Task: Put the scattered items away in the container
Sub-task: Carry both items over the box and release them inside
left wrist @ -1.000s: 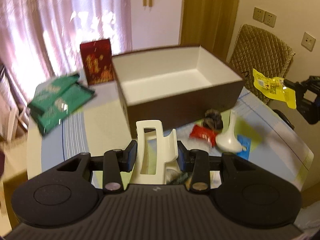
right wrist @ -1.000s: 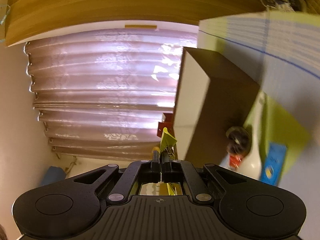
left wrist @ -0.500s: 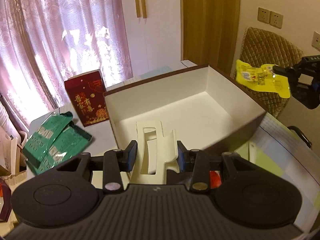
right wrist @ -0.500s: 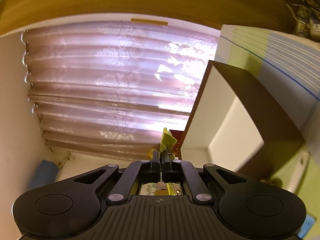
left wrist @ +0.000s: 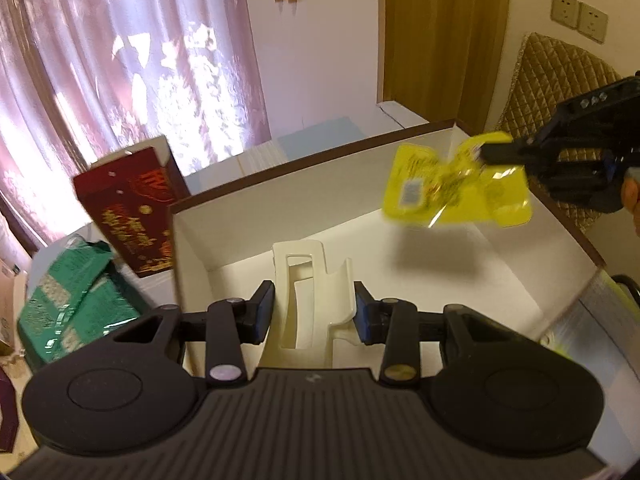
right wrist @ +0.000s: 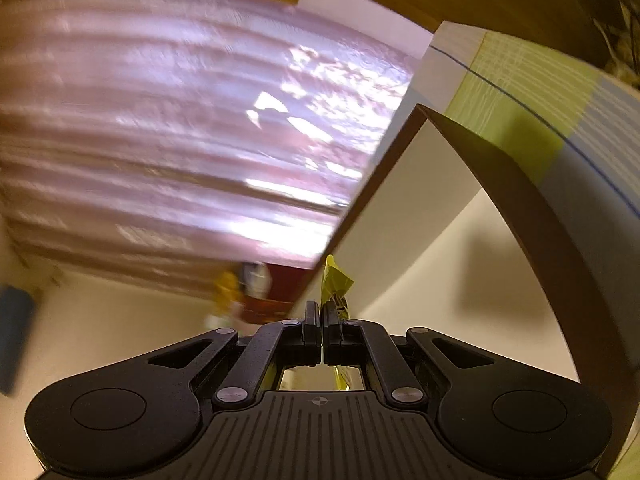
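Note:
A brown box with a white inside (left wrist: 420,264) lies open below both grippers. My left gripper (left wrist: 314,308) is shut on a cream plastic hair claw clip (left wrist: 310,292), held above the near part of the box's floor. From the right, my right gripper (left wrist: 500,152) reaches over the box rim, shut on a yellow snack packet (left wrist: 452,184) that hangs above the box interior and casts a shadow on its floor. In the right wrist view the right gripper (right wrist: 322,316) pinches the yellow snack packet (right wrist: 336,284) edge-on, with the box (right wrist: 532,216) wall curving in front.
A dark red gift box (left wrist: 132,208) stands left of the container, with green packets (left wrist: 72,300) lying beside it. Pink curtains fill the back left. A quilted chair back (left wrist: 560,80) stands at the right. The striped tablecloth (right wrist: 540,92) lies beyond the box.
Both grippers have moved over the box. The clip now hangs above the box floor, and the yellow packet has travelled left from outside the rim to above the interior.

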A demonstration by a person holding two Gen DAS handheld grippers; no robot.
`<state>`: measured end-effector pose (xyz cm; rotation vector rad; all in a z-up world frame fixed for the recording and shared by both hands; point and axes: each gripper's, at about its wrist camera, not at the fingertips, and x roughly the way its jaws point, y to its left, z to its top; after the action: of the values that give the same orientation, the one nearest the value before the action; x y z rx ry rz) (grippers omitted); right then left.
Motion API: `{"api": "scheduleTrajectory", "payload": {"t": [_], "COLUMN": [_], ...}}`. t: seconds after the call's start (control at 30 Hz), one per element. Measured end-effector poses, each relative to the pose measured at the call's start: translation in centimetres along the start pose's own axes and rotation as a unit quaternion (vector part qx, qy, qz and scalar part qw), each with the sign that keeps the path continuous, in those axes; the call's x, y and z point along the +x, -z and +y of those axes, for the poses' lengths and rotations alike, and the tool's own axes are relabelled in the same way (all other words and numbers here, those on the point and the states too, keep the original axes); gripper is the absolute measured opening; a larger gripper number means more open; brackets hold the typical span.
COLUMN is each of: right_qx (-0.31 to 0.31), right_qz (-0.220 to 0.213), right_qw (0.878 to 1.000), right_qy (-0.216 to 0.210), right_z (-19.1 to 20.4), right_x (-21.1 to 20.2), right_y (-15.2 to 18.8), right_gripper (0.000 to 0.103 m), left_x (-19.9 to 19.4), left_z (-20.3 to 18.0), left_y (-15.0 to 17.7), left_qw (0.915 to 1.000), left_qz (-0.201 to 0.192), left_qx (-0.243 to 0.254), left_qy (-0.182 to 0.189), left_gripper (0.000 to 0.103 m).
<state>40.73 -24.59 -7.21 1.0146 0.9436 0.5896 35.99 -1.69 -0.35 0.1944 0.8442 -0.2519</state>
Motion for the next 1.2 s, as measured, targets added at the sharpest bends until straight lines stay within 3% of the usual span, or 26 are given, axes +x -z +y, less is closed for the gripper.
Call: {"api": "scheduleTrajectory", "payload": {"t": [0.13, 0.33, 0.43, 0.6, 0.67, 0.7, 0.73, 0.9, 1.0, 1.2], "right_qx": [-0.037, -0.115, -0.173, -0.287, -0.316, -0.326, -0.336, -0.370, -0.379, -0.403], "right_qz": [0.016, 0.039, 0.050, 0.071, 0.083, 0.087, 0.076, 0.091, 0.105, 0.125], "right_qw": [0.998, 0.986, 0.972, 0.934, 0.922, 0.919, 0.914, 0.902, 0.898, 0.887], "right_qy": [0.041, 0.114, 0.150, 0.199, 0.206, 0.207, 0.212, 0.204, 0.198, 0.185], "right_z": [0.5, 1.2, 1.5, 2.2, 2.4, 2.5, 2.7, 3.9, 4.5, 6.0], "right_x": [2.5, 5.5, 6.8, 8.9, 9.3, 9.3, 9.2, 8.7, 7.7, 5.2], "right_y": [-0.3, -0.1, 0.5, 1.9, 2.7, 2.9, 3.3, 4.3, 4.5, 5.1], "right_gripper": [0.003, 0.003, 0.004, 0.004, 0.034, 0.082, 0.093, 0.093, 0.093, 0.093], "left_x": [3.3, 8.0, 9.7, 11.5, 11.4, 11.4, 11.3, 9.8, 8.2, 5.4], "left_z": [0.1, 0.2, 0.5, 0.7, 0.9, 0.9, 0.8, 0.9, 0.9, 0.7], "left_y": [-0.8, -1.1, -0.9, -0.5, -0.5, -0.6, -0.7, -1.0, -1.0, -0.7], "left_qw": [0.9996, 0.9977, 0.9960, 0.9934, 0.9929, 0.9927, 0.9925, 0.9925, 0.9939, 0.9945], "left_qz": [0.025, 0.065, 0.083, 0.108, 0.110, 0.111, 0.113, 0.112, 0.099, 0.091], "left_qx": [-0.010, -0.018, -0.033, -0.038, -0.044, -0.042, -0.037, -0.025, -0.022, -0.020], "left_qy": [0.002, -0.001, -0.001, -0.012, -0.011, -0.021, -0.031, -0.042, -0.043, -0.048], "left_gripper": [0.035, 0.035, 0.035, 0.036, 0.038, 0.050, 0.065, 0.069, 0.079, 0.080]}}
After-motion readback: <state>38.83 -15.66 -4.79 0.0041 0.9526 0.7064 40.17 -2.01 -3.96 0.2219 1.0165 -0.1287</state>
